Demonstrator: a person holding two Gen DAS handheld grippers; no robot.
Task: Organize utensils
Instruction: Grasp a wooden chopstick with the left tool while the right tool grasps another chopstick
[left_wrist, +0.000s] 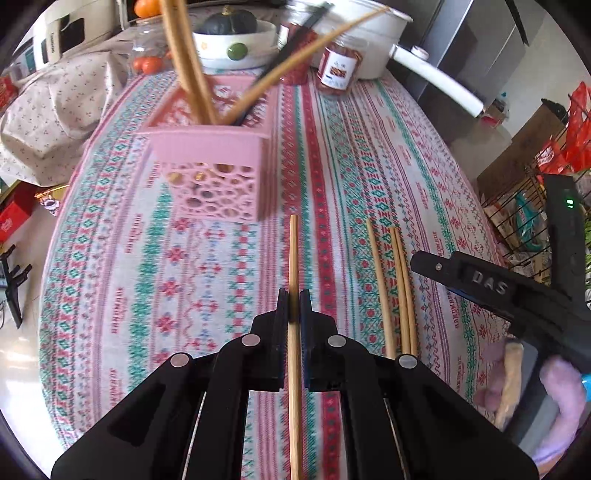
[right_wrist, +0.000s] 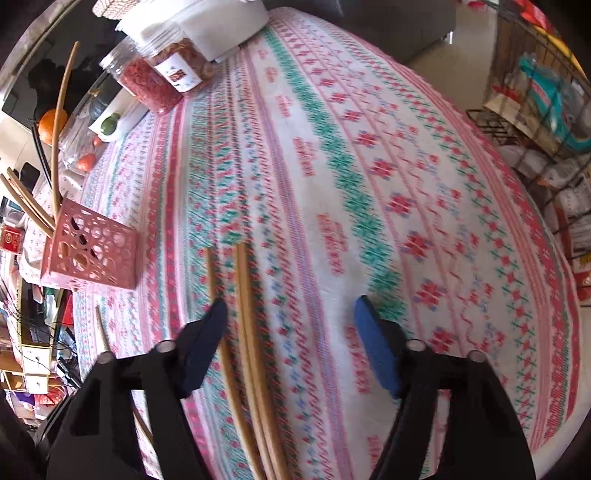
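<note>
My left gripper (left_wrist: 294, 299) is shut on a wooden chopstick (left_wrist: 293, 258) that points forward toward the pink perforated holder (left_wrist: 210, 162). The holder stands on the patterned tablecloth with several chopsticks (left_wrist: 188, 66) leaning in it. It also shows in the right wrist view (right_wrist: 92, 254) at the far left. Three loose chopsticks (left_wrist: 393, 288) lie on the cloth right of my left gripper. My right gripper (right_wrist: 291, 314) is open and empty, with loose chopsticks (right_wrist: 245, 332) lying between its fingers, near the left one. The right gripper also shows in the left wrist view (left_wrist: 480, 284).
Two jars of red food (left_wrist: 338, 66), a white pot (left_wrist: 373, 33), and a bowl with a dark squash (left_wrist: 232, 33) stand at the table's far end. A wire rack (right_wrist: 532, 122) stands off the table's right edge. Floral cloth (left_wrist: 55, 107) lies at left.
</note>
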